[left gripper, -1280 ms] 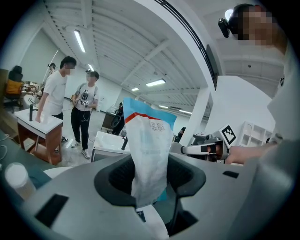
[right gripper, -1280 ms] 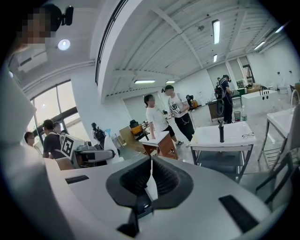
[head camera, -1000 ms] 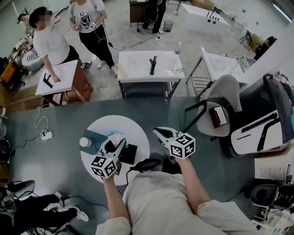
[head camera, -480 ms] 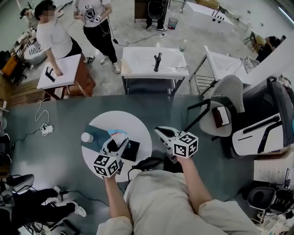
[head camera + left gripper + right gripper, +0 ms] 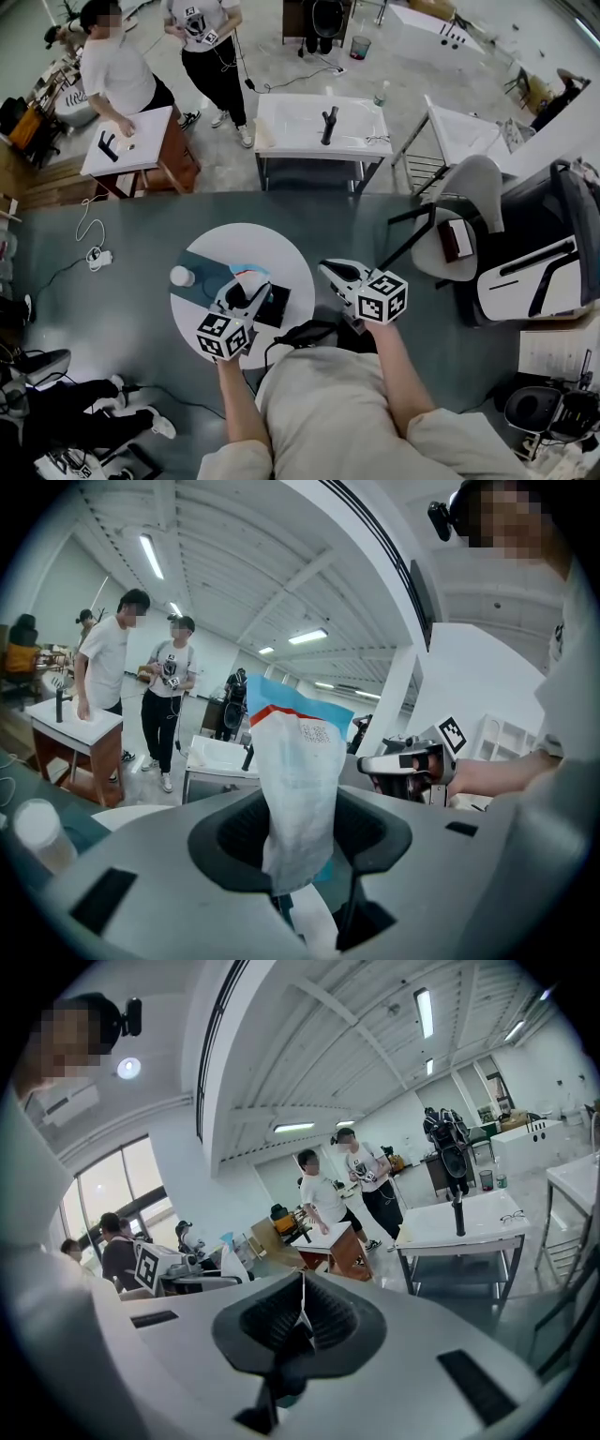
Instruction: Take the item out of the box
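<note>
We see the left tool shut tight on the low end of a white bag with a red and blue top. That bag is the item we want. It stands up tall out of the tool, so its long side points up and a bit away from us. The black box sits on the round white counter, just beside the tip of the left tool, on its right side. From above, the bag looks like it is over the far left corner of the box. We cannot tell if its low end is all the way out. The right tool is closed, and we see nothing in it. It hangs off past the right rim of the counter, apart from the box. So the left hand is much nearer to the box and the bag. It already has the bag, so we think it should do the next move too. We think the bag should go straight up along its long side first. Then it can go to the bare white part of the counter past the box. A bottle with a white cap stands well off to the left, so we would keep the bag away from that side.
</note>
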The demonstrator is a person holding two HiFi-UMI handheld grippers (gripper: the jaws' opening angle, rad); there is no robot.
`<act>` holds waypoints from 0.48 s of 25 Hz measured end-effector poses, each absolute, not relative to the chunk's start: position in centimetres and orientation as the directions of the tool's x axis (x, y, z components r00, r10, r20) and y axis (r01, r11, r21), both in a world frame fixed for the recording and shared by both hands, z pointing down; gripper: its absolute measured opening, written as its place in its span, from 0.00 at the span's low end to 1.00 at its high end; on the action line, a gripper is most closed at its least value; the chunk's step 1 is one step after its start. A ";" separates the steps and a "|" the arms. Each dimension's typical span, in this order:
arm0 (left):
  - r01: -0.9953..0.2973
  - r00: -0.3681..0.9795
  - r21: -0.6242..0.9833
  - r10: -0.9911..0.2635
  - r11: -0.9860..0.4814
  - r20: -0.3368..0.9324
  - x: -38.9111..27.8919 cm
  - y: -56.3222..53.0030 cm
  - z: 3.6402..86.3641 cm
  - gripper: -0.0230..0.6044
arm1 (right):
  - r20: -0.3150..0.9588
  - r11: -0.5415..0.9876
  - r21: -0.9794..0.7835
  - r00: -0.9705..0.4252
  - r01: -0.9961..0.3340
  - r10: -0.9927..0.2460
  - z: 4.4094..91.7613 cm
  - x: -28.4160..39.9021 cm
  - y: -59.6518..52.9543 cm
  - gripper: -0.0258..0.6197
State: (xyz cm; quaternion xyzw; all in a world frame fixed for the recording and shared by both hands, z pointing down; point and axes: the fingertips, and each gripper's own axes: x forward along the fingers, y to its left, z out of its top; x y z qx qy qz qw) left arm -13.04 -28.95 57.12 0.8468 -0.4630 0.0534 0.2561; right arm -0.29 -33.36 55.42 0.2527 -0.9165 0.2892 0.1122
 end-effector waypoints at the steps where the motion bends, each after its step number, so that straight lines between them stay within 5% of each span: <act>1: -0.811 0.567 0.385 -0.756 -0.441 0.328 -13.0 -28.9 57.1 0.35 | 0.355 0.707 -0.472 -0.847 -0.527 -0.395 55.5 -0.3 -33.3 0.10; 12: -0.806 0.576 0.385 -0.746 -0.450 0.334 -13.0 -28.5 57.3 0.35 | 0.344 0.704 -0.490 -0.856 -0.514 -0.386 55.7 -1.2 -32.9 0.10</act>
